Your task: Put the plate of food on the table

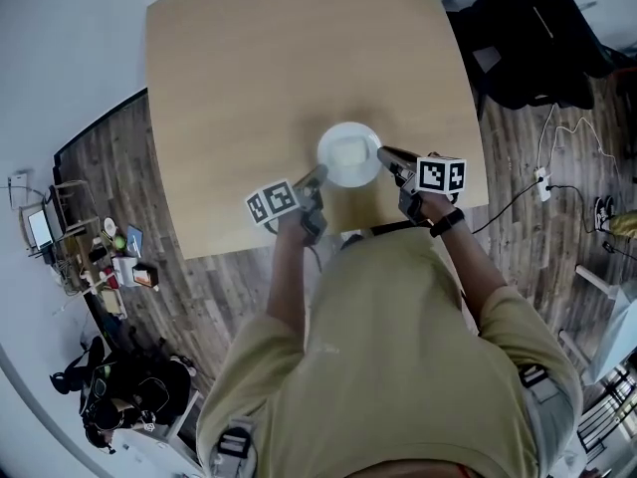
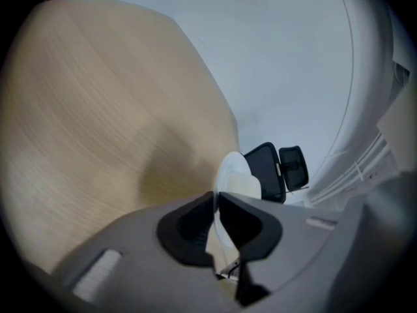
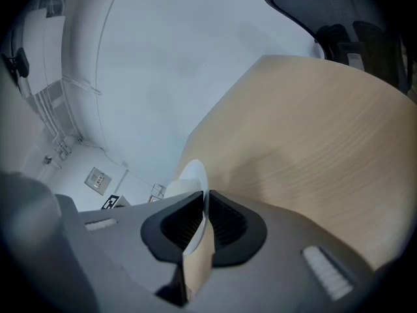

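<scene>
A white plate (image 1: 349,126) with pale food (image 1: 348,155) on it is over the light wooden table (image 1: 249,68), close to its near edge. Whether it rests on the wood I cannot tell. My left gripper (image 1: 320,172) is shut on the plate's near-left rim, and my right gripper (image 1: 386,154) is shut on its right rim. In the left gripper view the jaws (image 2: 215,201) pinch the thin rim of the plate (image 2: 229,168). In the right gripper view the jaws (image 3: 206,204) likewise clamp the edge of the plate (image 3: 194,171).
The table (image 3: 326,135) stretches far beyond the plate. A black chair with dark bags (image 1: 537,38) stands off the table's far right corner. Cables and a power strip (image 1: 542,182) lie on the wooden floor at right. Cluttered shelves (image 1: 100,252) stand at left.
</scene>
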Demonstrator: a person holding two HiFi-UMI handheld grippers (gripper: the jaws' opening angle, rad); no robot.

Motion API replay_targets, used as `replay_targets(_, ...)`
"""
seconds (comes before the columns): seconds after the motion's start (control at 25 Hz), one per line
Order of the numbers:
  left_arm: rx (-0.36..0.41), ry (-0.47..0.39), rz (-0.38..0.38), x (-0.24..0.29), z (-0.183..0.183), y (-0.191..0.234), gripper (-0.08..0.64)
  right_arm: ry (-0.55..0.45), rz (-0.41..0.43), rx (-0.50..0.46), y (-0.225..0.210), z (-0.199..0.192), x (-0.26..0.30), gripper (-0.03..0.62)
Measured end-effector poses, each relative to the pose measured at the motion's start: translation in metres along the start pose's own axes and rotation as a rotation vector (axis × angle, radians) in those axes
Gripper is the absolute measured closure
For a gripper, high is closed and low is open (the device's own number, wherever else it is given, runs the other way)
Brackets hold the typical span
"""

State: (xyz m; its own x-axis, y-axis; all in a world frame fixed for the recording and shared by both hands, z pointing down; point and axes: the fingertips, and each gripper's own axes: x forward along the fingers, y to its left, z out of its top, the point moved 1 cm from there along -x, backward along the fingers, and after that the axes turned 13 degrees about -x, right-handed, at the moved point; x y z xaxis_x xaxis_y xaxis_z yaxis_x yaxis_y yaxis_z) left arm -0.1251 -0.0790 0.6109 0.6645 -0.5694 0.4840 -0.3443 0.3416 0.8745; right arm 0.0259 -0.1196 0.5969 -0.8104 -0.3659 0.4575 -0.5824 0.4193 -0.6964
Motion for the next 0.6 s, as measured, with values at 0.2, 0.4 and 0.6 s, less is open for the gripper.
replay_targets(0.2, 0.006, -0.012, 0.033, 0.026, 0.037, -0.008, 0.534, 0.005, 0.005, 0.004, -0.022, 0.037, 0.026, 0.563)
replay_targets(0.4, 0.002, -0.031, 0.059, 0.057, 0.078, -0.013, 0.532, 0.001, 0.012, 0.018, -0.050, 0.072, 0.055, 0.565)
replay_targets(0.6, 0.018, -0.050, 0.084, 0.082, 0.114, -0.016, 0.531, -0.006, 0.003, 0.039, -0.070, 0.099, 0.078, 0.565)
